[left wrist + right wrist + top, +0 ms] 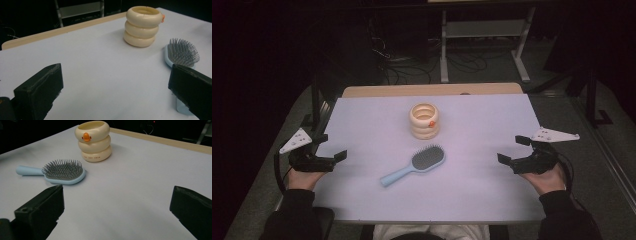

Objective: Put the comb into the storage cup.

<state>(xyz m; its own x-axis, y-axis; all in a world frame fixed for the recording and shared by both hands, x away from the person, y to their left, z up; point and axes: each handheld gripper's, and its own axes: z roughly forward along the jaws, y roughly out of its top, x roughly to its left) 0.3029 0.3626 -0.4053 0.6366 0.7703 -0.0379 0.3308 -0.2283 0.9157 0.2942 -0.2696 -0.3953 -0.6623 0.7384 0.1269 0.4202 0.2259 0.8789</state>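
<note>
Hovering at 9 and 3 o'clock, left gripper point(333, 152) and right gripper point(511, 150), jaws wide apart, nothing held. Looks like pre-grasp. Next up, probably reaching for the hairbrush point(414, 165) at centre, cream holder point(424, 120) just past at 12.

Surface point(362, 125): pale lilac sheet over a wooden top, bare wood strip along the 12 o'clock edge.
Floor point(277, 125): grey carpet.
Frame point(482, 30): white metal legs at 12 o'clock, cables point(412, 70) tangled beside.
Light: dim, room dark beyond.

A dim lab: bare table point(362, 120), loose cables point(412, 67) on the floor, metal frame point(484, 30) behind.
</note>
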